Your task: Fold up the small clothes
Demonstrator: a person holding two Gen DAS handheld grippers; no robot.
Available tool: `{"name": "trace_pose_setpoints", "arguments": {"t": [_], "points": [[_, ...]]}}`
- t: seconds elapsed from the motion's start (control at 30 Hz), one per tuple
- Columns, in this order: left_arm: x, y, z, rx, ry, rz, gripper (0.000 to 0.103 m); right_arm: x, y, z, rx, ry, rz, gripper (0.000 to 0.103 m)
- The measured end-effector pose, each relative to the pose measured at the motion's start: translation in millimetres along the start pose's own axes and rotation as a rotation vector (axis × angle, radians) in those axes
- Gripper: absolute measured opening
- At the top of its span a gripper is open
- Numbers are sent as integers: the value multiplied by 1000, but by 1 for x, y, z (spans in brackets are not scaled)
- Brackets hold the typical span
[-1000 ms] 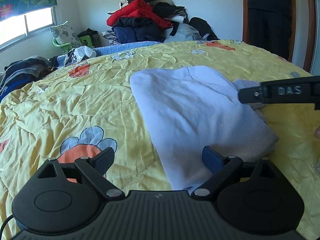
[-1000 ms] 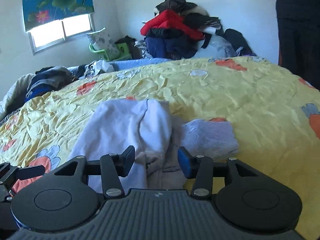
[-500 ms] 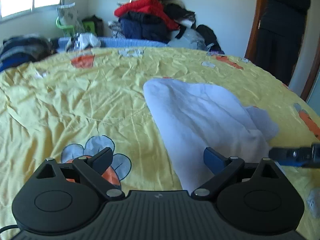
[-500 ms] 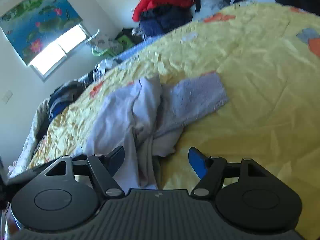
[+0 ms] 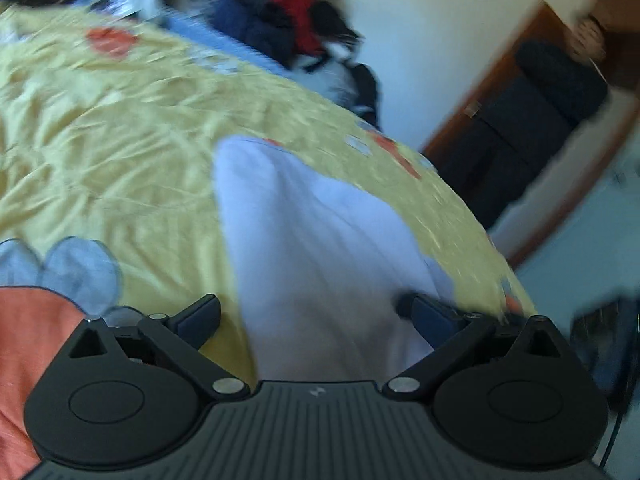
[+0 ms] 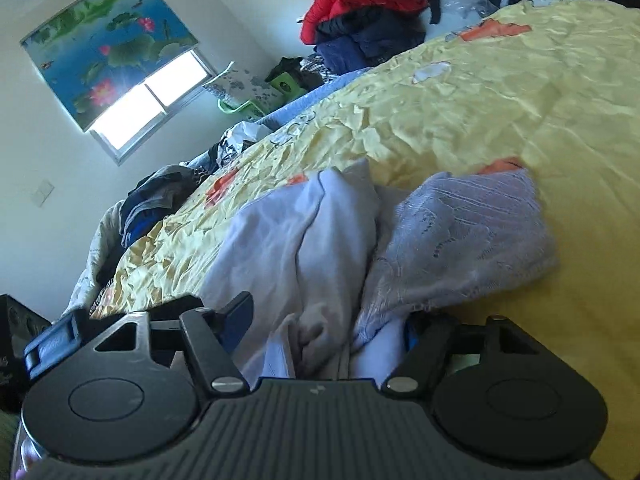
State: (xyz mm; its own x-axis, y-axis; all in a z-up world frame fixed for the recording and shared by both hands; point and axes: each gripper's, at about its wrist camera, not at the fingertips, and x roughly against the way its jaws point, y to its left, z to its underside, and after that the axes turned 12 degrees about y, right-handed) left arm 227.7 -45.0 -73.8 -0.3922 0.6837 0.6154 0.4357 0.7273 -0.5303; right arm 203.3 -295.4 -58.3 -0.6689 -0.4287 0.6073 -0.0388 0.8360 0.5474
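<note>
With both my left tool (image 5: 316, 314) and right tool (image 6: 326, 320) gaping around the lilac garment (image 6: 304, 240), I judge gripping its near edge comes next.

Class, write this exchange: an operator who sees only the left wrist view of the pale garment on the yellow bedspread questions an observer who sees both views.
Operator: Is anything lying beside the pale garment?
Observer: Yes. A lace-textured cloth lies against the right side of the pale garment.
Operator: Has the right gripper closed on anything?
Observer: No. The right gripper is open, with its jaws either side of bunched fabric at the near edge.
</note>
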Motion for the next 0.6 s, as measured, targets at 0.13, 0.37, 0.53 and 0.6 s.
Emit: {"name": "trace_pose_setpoints", "arguments": {"t": [0.13,0.37,0.53,0.6], "points": [[-6,-15,6,-101,-22,-83,87,-6,-3,-2,-20,-7,11,39],[5,-15,-5,-99,-21,-128,25,-6,-6,-7,-116,-12,-43,28],[42,-21,-14,-143,-113,-193,24,1,34,-19,-36,-61,-79,27],[62,-20,-22,-143,-126,-217,24,2,51,-25,1,-82,-97,28]]}}
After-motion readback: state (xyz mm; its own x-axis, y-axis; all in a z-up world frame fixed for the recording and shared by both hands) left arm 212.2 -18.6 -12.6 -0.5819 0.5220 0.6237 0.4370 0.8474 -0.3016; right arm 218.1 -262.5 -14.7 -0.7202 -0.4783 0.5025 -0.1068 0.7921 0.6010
